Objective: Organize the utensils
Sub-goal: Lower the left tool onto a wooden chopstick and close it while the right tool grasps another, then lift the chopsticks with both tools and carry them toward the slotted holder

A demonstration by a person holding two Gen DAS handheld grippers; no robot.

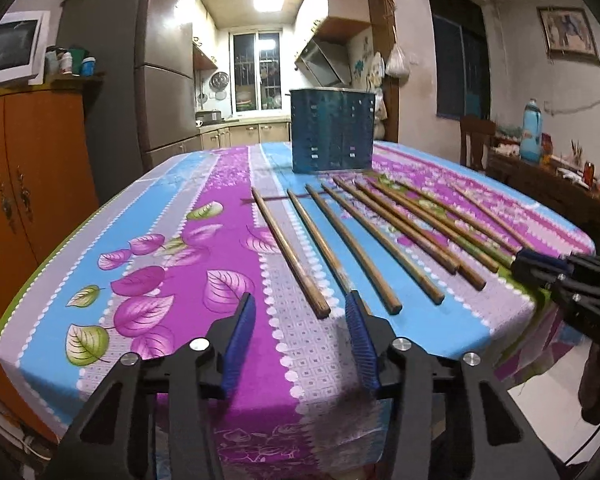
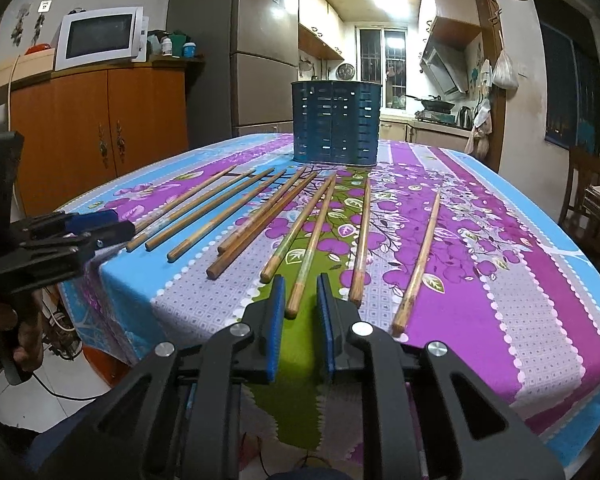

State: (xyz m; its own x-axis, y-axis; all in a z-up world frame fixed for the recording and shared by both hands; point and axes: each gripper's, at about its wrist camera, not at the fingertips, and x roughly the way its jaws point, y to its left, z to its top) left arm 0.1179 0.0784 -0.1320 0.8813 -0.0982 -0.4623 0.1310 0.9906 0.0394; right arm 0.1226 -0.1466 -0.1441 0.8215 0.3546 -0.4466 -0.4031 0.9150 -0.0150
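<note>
Several wooden chopsticks [image 1: 364, 240] lie fanned out on the flowered tablecloth, thick ends toward me; they also show in the right wrist view [image 2: 300, 224]. A dark blue slotted utensil holder [image 1: 332, 130] stands upright behind them, also seen in the right wrist view [image 2: 336, 122]. My left gripper [image 1: 300, 304] is open at the near table edge, its jaws to either side of the leftmost chopstick's end [image 1: 322, 312]. My right gripper [image 2: 300, 284] is open, with one chopstick end [image 2: 292, 308] between its fingertips. Each gripper shows in the other's view [image 1: 540, 268] [image 2: 96, 224].
An orange cabinet [image 2: 100, 128] with a microwave [image 2: 100, 38] and a grey fridge [image 2: 252, 48] stand left of the table. A chair [image 1: 476, 140] and a cluttered side table [image 1: 548, 176] stand to the right. The kitchen lies beyond.
</note>
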